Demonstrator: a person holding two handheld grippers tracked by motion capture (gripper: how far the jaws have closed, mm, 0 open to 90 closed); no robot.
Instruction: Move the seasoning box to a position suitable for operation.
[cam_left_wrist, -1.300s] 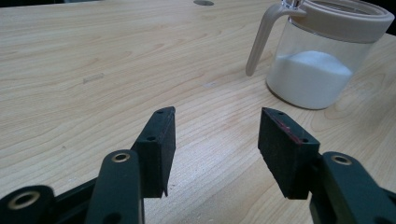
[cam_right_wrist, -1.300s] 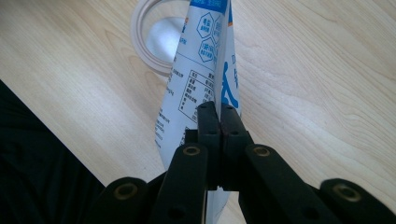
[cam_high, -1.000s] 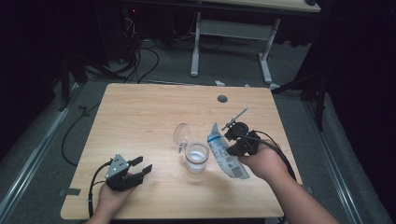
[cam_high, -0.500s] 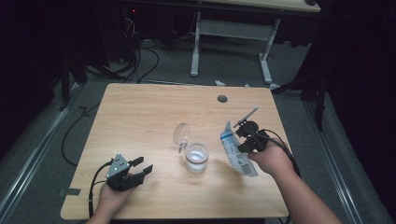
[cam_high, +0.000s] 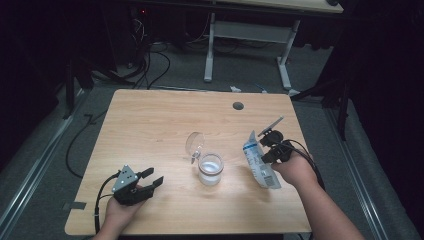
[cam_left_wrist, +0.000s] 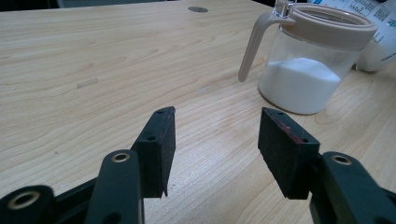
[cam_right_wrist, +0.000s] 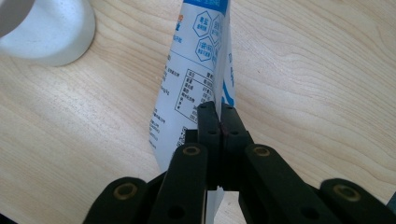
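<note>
A clear glass jar (cam_high: 210, 169) with a beige rim and white powder in it stands mid-table, its lid flipped open (cam_high: 195, 143). In the left gripper view the same jar (cam_left_wrist: 308, 70) stands ahead to the right. My left gripper (cam_high: 150, 177) rests near the front left of the table, open, with nothing between its jaws (cam_left_wrist: 215, 144). My right gripper (cam_high: 267, 145) is shut on a white and blue printed pouch (cam_high: 260, 165), to the right of the jar. In the right gripper view the pouch (cam_right_wrist: 201, 70) is pinched between the pads (cam_right_wrist: 219, 126) over the wood.
A wooden table (cam_high: 150, 125) with a round cable hole (cam_high: 238, 106) near its far edge. Cables and a white desk frame (cam_high: 250, 35) lie on the floor beyond it. Dark surroundings on all sides.
My right gripper has carried the pouch to the right, away from the jar, and lower, and the pouch now stands more upright. The left gripper has stayed where it was.
</note>
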